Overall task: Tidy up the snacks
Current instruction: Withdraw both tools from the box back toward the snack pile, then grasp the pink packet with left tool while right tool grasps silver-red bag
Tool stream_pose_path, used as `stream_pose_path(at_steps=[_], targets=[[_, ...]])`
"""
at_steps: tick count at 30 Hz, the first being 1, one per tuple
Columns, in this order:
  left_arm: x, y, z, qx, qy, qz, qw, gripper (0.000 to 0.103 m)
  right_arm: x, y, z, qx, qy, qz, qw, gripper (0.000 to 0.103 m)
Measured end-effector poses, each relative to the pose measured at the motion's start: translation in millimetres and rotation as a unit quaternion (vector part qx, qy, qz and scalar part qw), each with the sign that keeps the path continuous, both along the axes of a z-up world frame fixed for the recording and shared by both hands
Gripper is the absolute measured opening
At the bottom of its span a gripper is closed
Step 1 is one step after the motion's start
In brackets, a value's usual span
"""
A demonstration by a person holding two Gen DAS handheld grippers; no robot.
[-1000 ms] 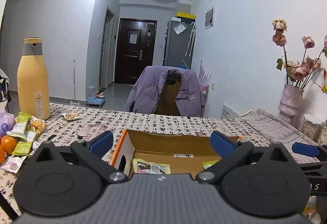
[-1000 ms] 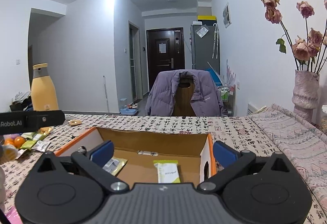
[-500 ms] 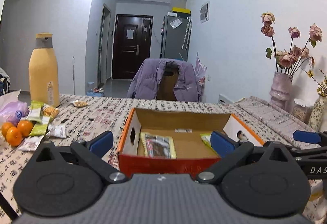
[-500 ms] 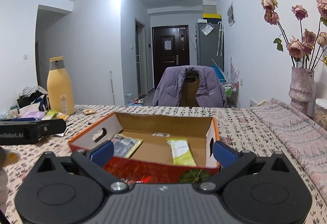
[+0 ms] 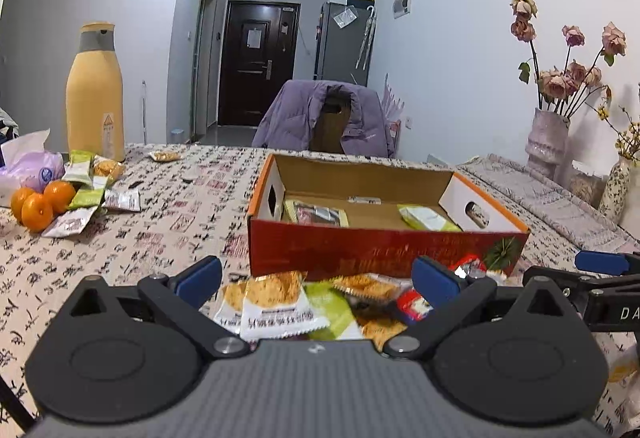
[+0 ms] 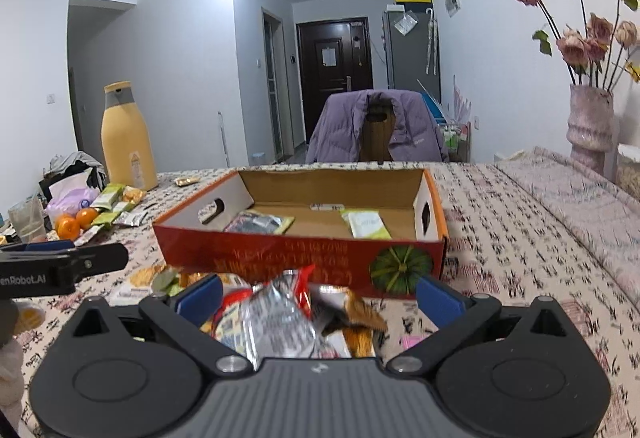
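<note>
The box [image 5: 384, 246] sat in the middle of the counter [image 5: 168, 222], and only two packets lay inside it: a dark one [image 5: 316, 216] on the left and a green one [image 5: 428, 218] on the right. A pile of snacks [image 5: 320, 298] lay on the counter just in front of the box. Both tools hung over that pile. The left tool [image 5: 316, 278] was spread wide and held nothing. The right tool [image 6: 318, 292] was spread wide too, with a silver packet [image 6: 280, 314] lying between its fingers but not pinched. It looked like the picking-up step. The next move would likely be to press one tool on a packet, lift it over the front wall of the box and drop it in. The packets overlapped, so one might drag another along. More snacks [image 5: 92, 182] lay far to the left beside three oranges [image 5: 40, 202] and a tall yellow bottle [image 5: 95, 94]. A vase [image 5: 548, 142] of flowers stood far right.
</note>
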State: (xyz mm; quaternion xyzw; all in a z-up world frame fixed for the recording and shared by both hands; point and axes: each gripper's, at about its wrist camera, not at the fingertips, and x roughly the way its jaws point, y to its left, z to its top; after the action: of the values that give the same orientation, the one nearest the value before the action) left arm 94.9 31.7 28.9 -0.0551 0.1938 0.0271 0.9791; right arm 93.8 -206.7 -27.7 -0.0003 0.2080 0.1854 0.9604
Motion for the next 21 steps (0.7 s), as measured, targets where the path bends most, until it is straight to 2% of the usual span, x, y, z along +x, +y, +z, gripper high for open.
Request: stream_pose_path(at_steps=[12, 21], targets=[[-10, 3, -12, -0.003, 0.018, -0.016, 0.9997, 0.103, -15, 10, -9, -0.016, 0.003, 0.007, 1.000, 0.103], [-12, 3, -20, -0.005, 0.031, -0.022, 0.9993, 0.103, 0, 50, -24, -0.083, 0.010, 0.032, 0.996, 0.100]])
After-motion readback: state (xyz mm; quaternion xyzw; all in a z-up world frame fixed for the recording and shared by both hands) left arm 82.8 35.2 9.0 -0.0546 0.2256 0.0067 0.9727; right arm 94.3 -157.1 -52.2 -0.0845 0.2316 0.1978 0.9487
